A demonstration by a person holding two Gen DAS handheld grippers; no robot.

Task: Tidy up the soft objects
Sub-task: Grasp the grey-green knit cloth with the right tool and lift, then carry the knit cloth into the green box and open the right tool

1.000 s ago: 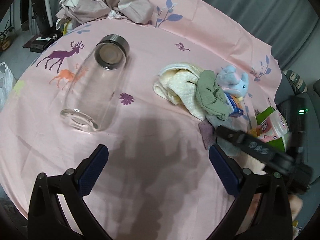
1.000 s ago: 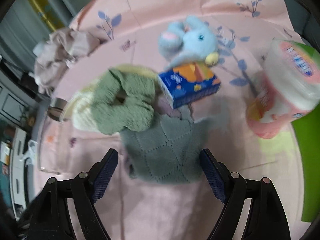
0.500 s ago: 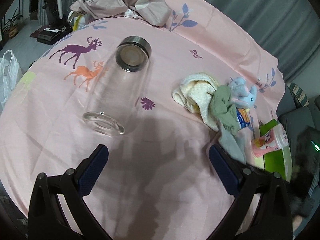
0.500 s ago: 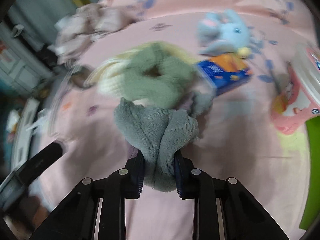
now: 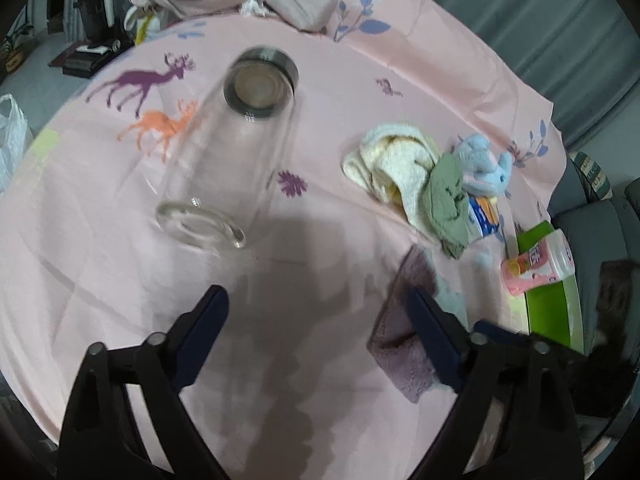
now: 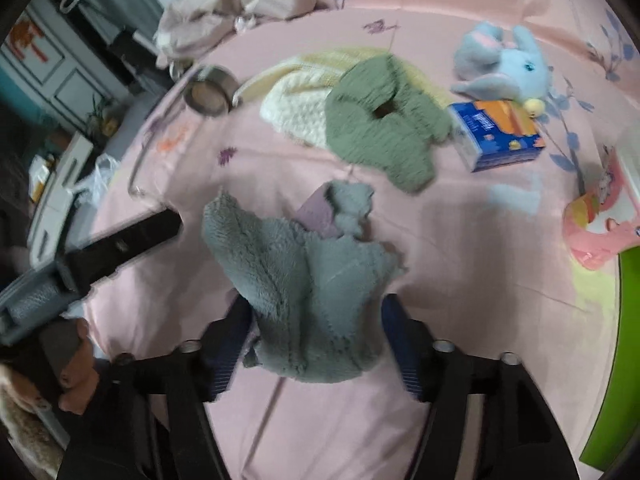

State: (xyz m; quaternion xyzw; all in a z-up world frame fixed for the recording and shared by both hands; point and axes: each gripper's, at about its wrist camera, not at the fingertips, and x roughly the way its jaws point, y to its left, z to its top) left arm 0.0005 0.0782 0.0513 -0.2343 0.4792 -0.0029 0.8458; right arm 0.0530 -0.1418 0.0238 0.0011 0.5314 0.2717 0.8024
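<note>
Right tongs (image 6: pixel 316 344) apart now; half second ago clamped on grey fleece cloth (image 6: pixel 304 280). Cloth released, bunched between spread fingers on pink table (image 6: pixel 460 240), pulled clear of pile: green knit (image 6: pixel 380 128), cream towel (image 6: pixel 300 112), blue plush (image 6: pixel 504 68). Purple cloth (image 6: pixel 316 212) peeks beneath. Left tongs (image 5: pixel 316 340) apart, empty, near glass bottle (image 5: pixel 232 152). Judgement: one soft item separated, folding or placing next.
</note>
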